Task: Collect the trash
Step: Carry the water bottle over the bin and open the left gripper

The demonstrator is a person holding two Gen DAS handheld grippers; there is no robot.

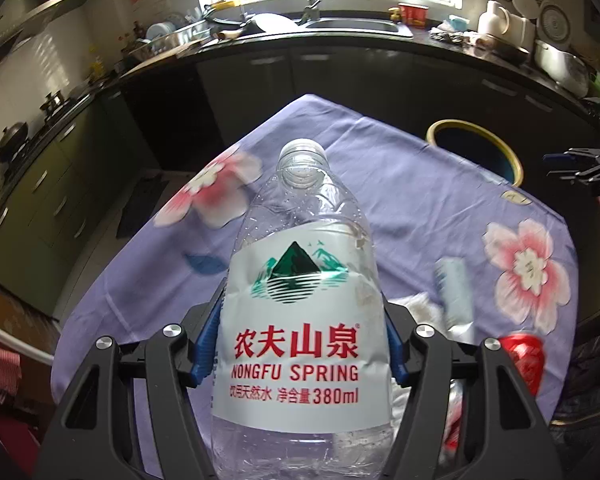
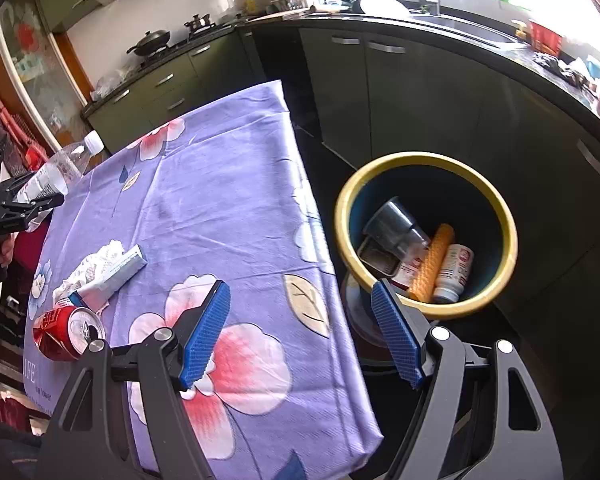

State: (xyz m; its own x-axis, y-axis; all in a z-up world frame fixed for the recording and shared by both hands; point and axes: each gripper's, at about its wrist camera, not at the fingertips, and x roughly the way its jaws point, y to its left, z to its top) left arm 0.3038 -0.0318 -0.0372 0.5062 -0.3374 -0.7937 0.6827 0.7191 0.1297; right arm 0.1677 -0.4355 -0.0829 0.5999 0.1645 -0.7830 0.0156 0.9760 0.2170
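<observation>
The left gripper clamps the water bottle; the right gripper is wide open and empty, near the bin. A red can and a tube lie on the tablecloth.

Cloth: purple, pink-white flowers, tan leaf. Bottle: clear, white label, red text, green mountain logo. Can: red, silver top. Bin: yellow rim, dark blue inside. Pads: blue. Tube: white.
</observation>
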